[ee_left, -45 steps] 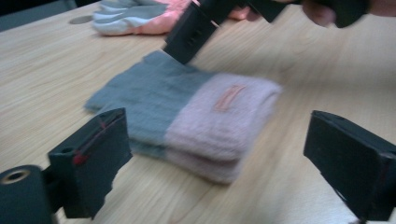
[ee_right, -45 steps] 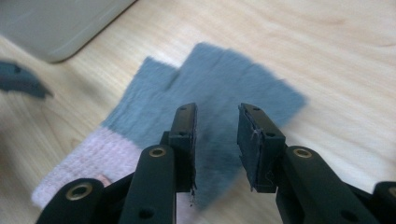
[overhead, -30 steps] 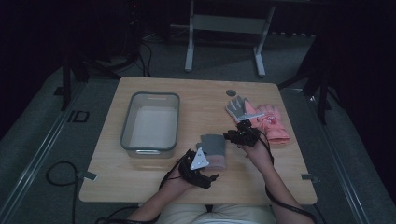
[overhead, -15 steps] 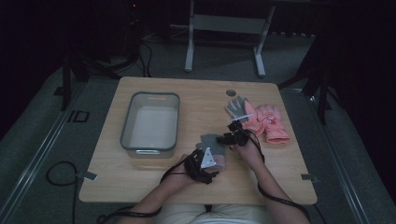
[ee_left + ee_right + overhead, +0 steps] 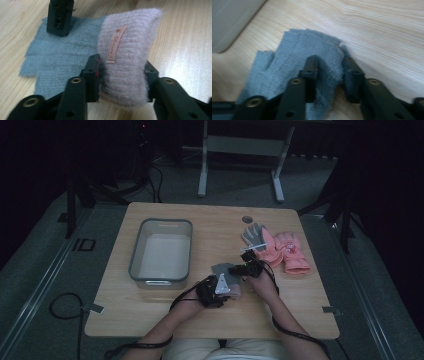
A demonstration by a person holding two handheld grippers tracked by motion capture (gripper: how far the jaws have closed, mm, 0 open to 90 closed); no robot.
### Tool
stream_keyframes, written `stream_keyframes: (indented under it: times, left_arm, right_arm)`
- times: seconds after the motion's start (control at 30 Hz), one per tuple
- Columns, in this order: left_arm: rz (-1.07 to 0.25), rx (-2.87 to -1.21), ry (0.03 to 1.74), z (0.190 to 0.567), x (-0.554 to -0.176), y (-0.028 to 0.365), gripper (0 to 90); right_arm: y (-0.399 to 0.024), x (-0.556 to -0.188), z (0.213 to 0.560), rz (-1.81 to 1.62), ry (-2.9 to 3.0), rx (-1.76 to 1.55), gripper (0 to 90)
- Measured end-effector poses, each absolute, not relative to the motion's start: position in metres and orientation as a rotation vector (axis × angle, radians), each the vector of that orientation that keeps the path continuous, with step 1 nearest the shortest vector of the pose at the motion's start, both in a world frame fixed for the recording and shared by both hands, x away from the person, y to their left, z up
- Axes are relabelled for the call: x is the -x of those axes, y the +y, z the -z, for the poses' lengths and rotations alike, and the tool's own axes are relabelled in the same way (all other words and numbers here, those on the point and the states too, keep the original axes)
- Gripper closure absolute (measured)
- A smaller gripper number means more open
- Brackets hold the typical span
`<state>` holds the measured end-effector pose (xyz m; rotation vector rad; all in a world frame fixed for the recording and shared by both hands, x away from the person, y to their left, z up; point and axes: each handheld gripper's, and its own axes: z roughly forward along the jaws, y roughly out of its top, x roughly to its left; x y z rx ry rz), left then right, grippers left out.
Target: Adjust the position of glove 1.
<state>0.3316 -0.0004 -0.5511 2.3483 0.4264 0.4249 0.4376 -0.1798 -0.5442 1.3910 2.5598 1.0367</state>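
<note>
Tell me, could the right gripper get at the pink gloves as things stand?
Probably not right away: the right gripper is shut on the grey knit glove. The pink gloves lie just beyond it on bare table, nothing between, so once it lets go the way looks free.

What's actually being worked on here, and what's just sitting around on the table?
In use:
- grey knit glove, pinched by the right gripper
- its pale pink cuff, clamped in the left gripper

Lying about:
- clear plastic bin, looks empty
- pink gloves
- grey glove beside them
</note>
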Motion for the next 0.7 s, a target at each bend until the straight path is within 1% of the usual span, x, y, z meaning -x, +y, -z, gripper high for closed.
stream_keyframes:
  times: [0.03, 0.17, 0.23, 0.3, 0.5, 0.7]
  left_arm:
    - [-0.425, -2.350, 0.426, 0.550, -0.332, -0.001, 62.5]
    - [-0.423, -2.352, 0.439, 0.548, -0.331, -0.001, 65.1]
    - [-0.423, -2.352, 0.439, 0.548, -0.331, -0.001, 65.5]
    - [-0.432, -2.370, 0.427, 0.541, -0.331, 0.000, 66.0]
    - [-0.438, -2.353, 0.406, 0.527, -0.332, 0.003, 65.9]
    - [-0.460, -2.349, 0.363, 0.504, -0.335, 0.009, 66.0]
  right_arm:
    - [-0.179, -0.437, 0.543, -1.039, 2.565, -1.385, 73.2]
    - [-0.178, -0.436, 0.539, -1.069, 2.557, -1.369, 75.6]
    - [-0.178, -0.435, 0.537, -1.086, 2.552, -1.372, 75.6]
    - [-0.181, -0.433, 0.530, -1.119, 2.540, -1.372, 76.2]
    - [-0.184, -0.430, 0.509, -1.160, 2.505, -1.354, 76.3]
    - [-0.181, -0.428, 0.490, -1.185, 2.483, -1.319, 76.5]
